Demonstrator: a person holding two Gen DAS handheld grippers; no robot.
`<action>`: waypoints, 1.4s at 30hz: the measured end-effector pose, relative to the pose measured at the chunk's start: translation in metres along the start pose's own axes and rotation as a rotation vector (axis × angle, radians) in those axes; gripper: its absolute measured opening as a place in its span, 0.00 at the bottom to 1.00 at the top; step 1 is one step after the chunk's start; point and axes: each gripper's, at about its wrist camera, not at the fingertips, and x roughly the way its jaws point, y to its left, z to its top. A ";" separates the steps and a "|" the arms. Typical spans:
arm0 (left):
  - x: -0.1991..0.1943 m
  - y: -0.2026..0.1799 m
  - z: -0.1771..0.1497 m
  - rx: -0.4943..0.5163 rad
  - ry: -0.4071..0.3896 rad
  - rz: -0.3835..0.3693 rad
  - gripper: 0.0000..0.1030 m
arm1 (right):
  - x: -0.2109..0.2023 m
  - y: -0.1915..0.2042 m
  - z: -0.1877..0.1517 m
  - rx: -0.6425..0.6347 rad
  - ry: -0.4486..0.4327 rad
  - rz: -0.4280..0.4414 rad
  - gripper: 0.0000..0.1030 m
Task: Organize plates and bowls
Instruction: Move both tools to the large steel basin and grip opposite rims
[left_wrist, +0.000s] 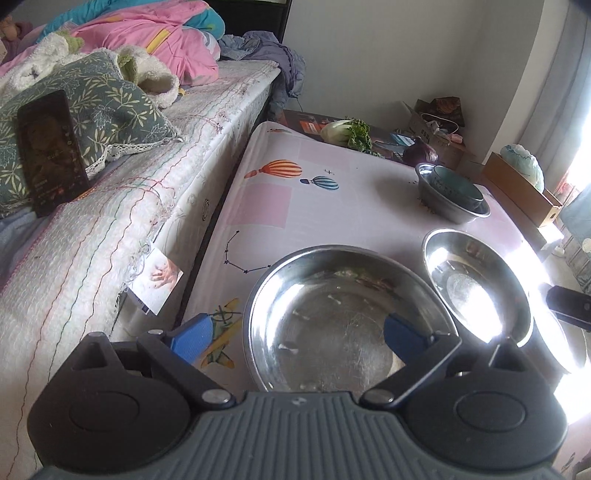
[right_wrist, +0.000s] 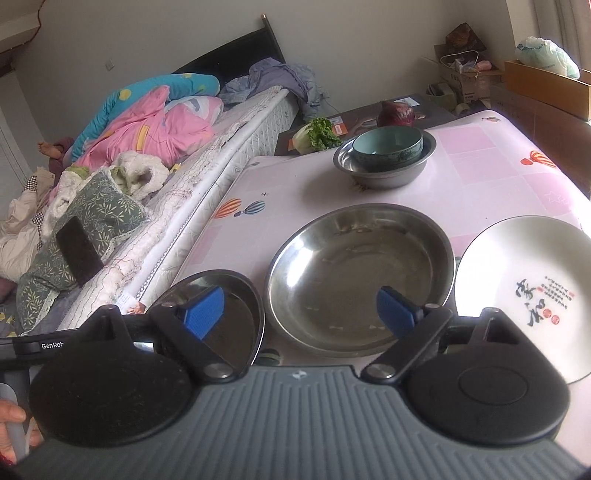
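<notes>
Two shallow steel plates lie side by side on the pink tablecloth. My left gripper (left_wrist: 295, 338) is open and hovers over the near rim of one steel plate (left_wrist: 340, 317); the second steel plate (left_wrist: 476, 284) lies to its right. My right gripper (right_wrist: 301, 314) is open above the second steel plate (right_wrist: 360, 273), with the first steel plate (right_wrist: 229, 295) under its left finger. A white plate with calligraphy (right_wrist: 528, 280) lies at the right. Further back, a teal ceramic bowl (right_wrist: 388, 146) sits inside a steel bowl (right_wrist: 384, 173); the nested pair also shows in the left wrist view (left_wrist: 452, 195).
A bed (left_wrist: 122, 206) with a quilt, pillow and phone (left_wrist: 50, 151) borders the table's left side. A cabbage (right_wrist: 317, 134) and a purple cabbage (right_wrist: 396, 114) lie past the table's far end. Cardboard boxes (right_wrist: 546, 86) stand at the back right.
</notes>
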 end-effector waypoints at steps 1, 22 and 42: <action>0.003 0.001 -0.004 0.007 0.007 0.002 0.97 | 0.006 0.005 -0.006 0.000 0.017 0.011 0.87; 0.044 0.020 -0.013 0.012 0.100 0.011 0.48 | 0.100 0.032 -0.038 0.089 0.215 0.108 0.43; 0.026 0.003 -0.032 0.058 0.155 -0.051 0.39 | 0.083 0.022 -0.051 0.071 0.248 0.124 0.25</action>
